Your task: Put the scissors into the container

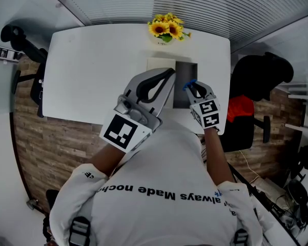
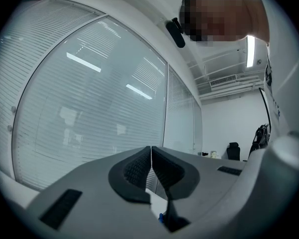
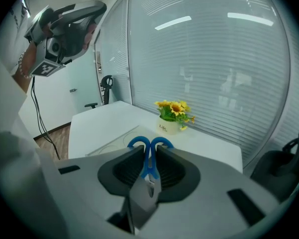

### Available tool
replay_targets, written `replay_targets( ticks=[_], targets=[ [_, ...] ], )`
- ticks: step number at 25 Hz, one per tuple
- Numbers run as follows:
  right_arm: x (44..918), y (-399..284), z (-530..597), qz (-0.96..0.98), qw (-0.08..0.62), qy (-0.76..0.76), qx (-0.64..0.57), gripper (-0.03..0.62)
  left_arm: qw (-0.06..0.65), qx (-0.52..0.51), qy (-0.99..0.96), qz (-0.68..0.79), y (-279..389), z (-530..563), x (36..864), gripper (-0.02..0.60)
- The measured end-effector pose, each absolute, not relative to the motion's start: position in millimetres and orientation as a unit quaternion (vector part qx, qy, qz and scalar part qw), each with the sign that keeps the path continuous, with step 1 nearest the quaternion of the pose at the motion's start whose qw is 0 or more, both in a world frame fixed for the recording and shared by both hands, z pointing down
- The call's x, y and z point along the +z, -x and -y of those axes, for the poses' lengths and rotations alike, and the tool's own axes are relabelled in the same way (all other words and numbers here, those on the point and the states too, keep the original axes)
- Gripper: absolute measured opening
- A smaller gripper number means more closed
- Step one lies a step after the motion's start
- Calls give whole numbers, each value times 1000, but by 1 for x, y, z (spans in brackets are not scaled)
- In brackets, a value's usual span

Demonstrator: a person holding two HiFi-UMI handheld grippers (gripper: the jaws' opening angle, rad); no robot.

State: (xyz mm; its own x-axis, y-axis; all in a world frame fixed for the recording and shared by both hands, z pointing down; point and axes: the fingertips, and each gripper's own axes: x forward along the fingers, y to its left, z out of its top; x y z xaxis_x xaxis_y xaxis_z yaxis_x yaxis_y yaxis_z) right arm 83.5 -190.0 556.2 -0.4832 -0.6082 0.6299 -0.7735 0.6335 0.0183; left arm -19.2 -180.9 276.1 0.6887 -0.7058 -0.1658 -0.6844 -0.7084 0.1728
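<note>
Over the desk point(image 1: 92, 70) by the container point(image 1: 184, 70), clamps scissors point(image 3: 148, 169) between right tongs point(image 3: 149, 151), blue end jutting beyond the tips; at left, presses left tongs point(image 2: 151, 151) together, empty.

The back of the person's white shirt point(image 1: 159, 188) carries dark print, upside down in the head view, reading "always Made noch", with both ends cut off. The white flower pot point(image 3: 167, 127) on the worktop point(image 1: 92, 70) reads "Life". The cube on the left tool point(image 1: 169, 73) and on the right tool point(image 1: 193, 86) bears black-and-white square markers.
</note>
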Motion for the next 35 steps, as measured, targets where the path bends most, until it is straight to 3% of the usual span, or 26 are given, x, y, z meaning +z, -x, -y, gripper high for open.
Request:
replay_targets(
  ticks=[35],
  targets=[
    [634, -86, 212, 827, 356, -384, 205, 89, 57, -105, -915, 386, 27, 190, 284, 21]
  ],
)
